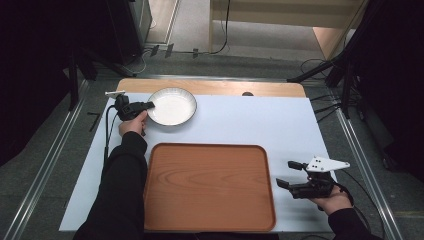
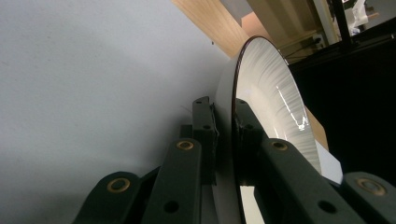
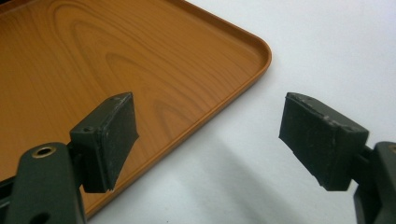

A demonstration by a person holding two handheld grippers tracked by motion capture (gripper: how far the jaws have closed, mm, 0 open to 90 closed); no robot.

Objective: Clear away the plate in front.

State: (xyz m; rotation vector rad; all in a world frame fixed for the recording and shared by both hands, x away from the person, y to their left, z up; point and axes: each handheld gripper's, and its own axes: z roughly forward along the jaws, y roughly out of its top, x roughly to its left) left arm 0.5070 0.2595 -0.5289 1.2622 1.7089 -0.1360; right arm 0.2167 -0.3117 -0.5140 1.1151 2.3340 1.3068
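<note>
The tray point(image 1: 210, 187) looks like wood, with a clear brown grain and a smooth, slightly satin finish. The white plate point(image 1: 172, 106) seems ceramic; its inside is glossy, with fine ribs and bright reflections. The table cover point(image 1: 260, 120) is pale, matt and smooth, like paper or plastic sheet. The pads point(image 3: 112, 140) of the right gripper point(image 3: 210, 140) are black, matt and a little rough, with brass-coloured rivets.

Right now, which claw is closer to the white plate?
Left. The left claw is clamped on the white plate's near rim, a jaw on each side. The right claw hangs open far off, beside the wooden tray's right edge.
</note>
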